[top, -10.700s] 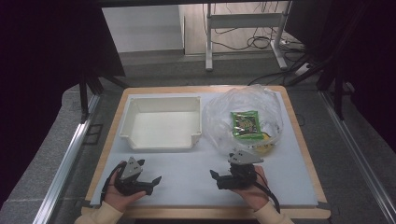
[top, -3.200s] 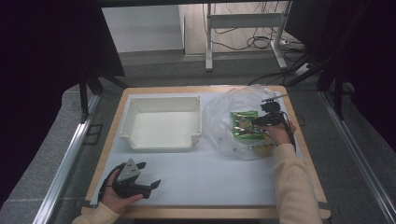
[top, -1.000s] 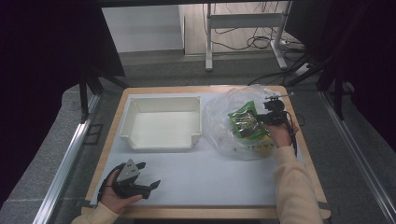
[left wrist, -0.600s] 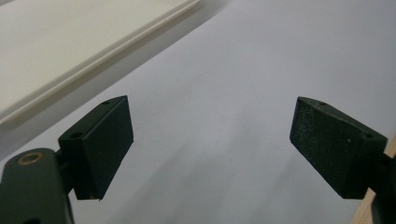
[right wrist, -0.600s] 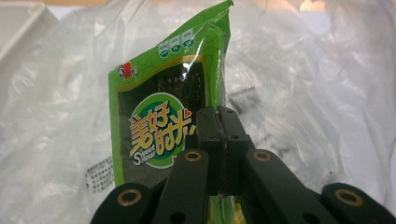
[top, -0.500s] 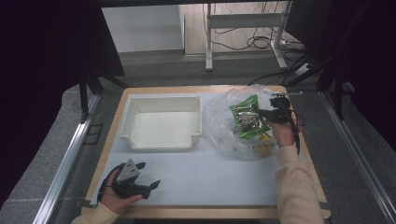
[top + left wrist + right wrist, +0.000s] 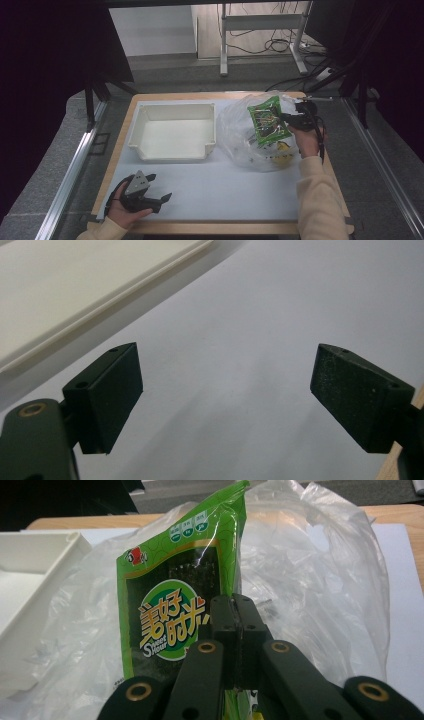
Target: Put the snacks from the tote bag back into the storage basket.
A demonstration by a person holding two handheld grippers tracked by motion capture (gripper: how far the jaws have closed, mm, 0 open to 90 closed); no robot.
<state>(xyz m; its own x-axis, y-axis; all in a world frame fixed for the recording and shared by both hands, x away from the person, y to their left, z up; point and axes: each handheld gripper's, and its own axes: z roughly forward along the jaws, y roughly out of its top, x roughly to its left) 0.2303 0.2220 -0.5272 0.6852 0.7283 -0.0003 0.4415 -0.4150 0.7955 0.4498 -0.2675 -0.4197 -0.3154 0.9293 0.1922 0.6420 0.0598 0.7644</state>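
Green: one snack packet (image 7: 180,615) pinched by right gripper (image 7: 235,611), one bag (image 7: 245,135).

Wore pale cream sleeves at both forearms. Carried a black two-jaw left gripper (image 7: 150,197) topped with a grey three-cornered plate; had flat, matte, slightly grainy pads (image 7: 357,395) with small screw holes. Showed a black right gripper (image 7: 239,617) too — brass-ringed pivots along its linkage arms — trailed by a thin dark cable.
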